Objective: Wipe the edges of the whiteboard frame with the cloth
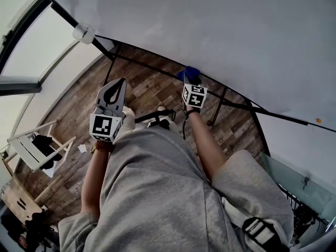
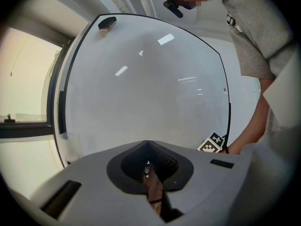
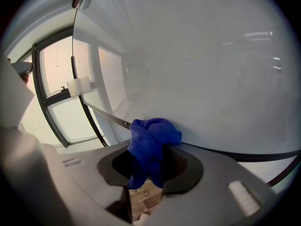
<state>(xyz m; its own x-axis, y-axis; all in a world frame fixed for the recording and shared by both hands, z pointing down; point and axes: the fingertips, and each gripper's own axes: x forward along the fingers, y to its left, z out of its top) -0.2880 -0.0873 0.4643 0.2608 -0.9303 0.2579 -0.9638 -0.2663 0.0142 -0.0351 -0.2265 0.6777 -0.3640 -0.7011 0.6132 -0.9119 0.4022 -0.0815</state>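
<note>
A large whiteboard (image 1: 220, 30) with a thin black frame (image 1: 152, 67) stands in front of me. My right gripper (image 1: 191, 83) is shut on a bunched blue cloth (image 3: 151, 145), and the cloth (image 1: 189, 73) presses against the frame's bottom edge (image 3: 235, 153). My left gripper (image 1: 114, 91) hangs lower left, below the board's bottom edge, jaws shut with nothing between them. In the left gripper view the whole whiteboard (image 2: 146, 84) shows, with an eraser (image 2: 106, 24) at its top left corner.
Black stand legs (image 1: 218, 106) run under the board over a wood-plank floor (image 1: 68, 119). A white rack (image 1: 31, 148) stands on the floor at left. Windows (image 3: 66, 102) lie beyond the board's left side. A white clip (image 1: 84, 33) sits at the frame's corner.
</note>
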